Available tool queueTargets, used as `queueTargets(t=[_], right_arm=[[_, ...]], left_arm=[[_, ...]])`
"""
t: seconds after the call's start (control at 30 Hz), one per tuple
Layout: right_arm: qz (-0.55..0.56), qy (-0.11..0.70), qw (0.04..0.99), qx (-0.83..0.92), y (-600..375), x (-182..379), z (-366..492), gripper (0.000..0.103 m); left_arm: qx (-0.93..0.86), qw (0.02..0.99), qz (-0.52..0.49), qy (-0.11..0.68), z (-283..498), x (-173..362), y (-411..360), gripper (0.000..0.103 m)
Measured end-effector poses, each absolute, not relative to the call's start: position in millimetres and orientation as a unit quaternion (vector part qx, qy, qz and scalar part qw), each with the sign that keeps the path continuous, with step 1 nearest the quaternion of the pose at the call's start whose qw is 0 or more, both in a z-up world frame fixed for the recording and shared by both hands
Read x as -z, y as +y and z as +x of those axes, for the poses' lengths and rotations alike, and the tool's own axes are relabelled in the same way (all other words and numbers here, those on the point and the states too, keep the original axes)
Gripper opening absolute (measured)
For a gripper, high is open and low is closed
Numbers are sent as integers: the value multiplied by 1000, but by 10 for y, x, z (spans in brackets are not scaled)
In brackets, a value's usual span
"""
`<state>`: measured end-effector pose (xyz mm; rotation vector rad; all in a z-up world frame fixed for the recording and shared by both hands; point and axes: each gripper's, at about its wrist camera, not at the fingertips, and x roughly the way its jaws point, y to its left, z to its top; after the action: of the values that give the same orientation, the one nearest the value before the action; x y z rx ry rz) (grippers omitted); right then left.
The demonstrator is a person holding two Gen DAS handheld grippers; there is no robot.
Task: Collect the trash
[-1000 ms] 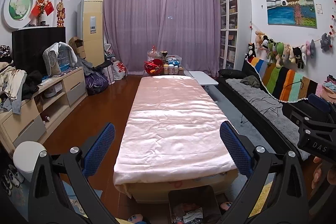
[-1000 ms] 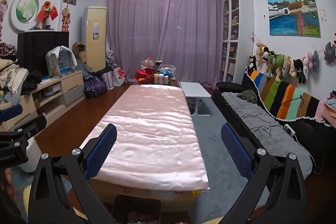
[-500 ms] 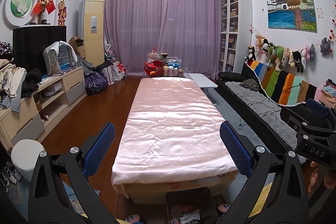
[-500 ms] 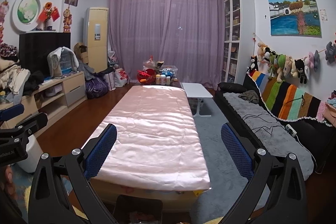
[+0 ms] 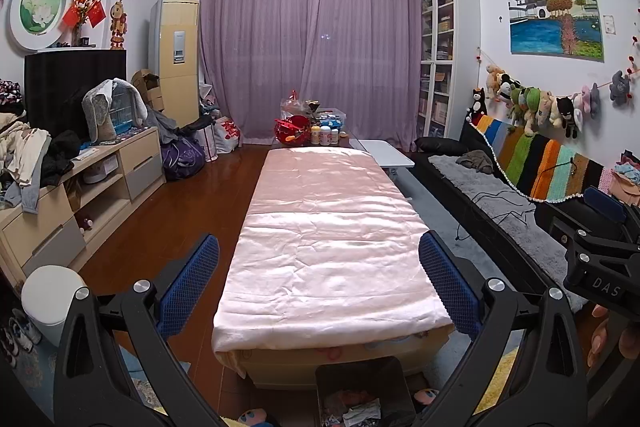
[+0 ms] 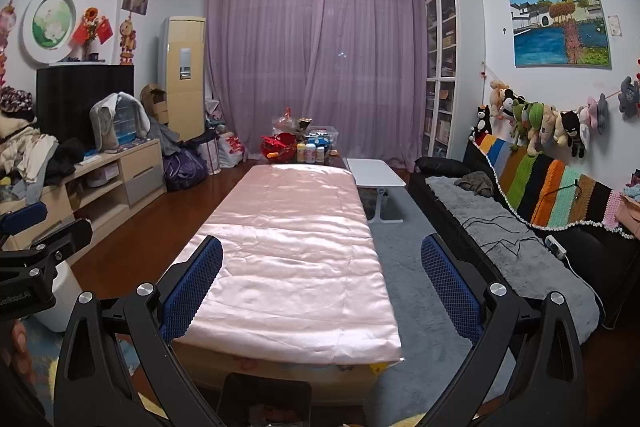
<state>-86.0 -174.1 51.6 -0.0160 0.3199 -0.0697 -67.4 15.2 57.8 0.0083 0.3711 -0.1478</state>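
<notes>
The left gripper (image 5: 319, 285) and right gripper (image 6: 321, 287) hung with fingers spread wide and empty. Both faced the pink-covered bench (image 5: 328, 239), a dark bin (image 5: 362, 383) with crumpled scraps below.

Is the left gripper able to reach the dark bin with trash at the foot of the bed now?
Probably yes. The left gripper is open and empty, and the dark bin sits open-topped just below it, with nothing in between. It only needs to tilt down.
</notes>
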Motion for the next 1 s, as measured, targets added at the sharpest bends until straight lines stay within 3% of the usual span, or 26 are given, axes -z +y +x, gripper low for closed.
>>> queueTargets(t=[1.0], right_arm=[[-6,160,986,36,-1735,-525,-869,100]], left_arm=[[74,981,5,182,-684,-597,145,95]])
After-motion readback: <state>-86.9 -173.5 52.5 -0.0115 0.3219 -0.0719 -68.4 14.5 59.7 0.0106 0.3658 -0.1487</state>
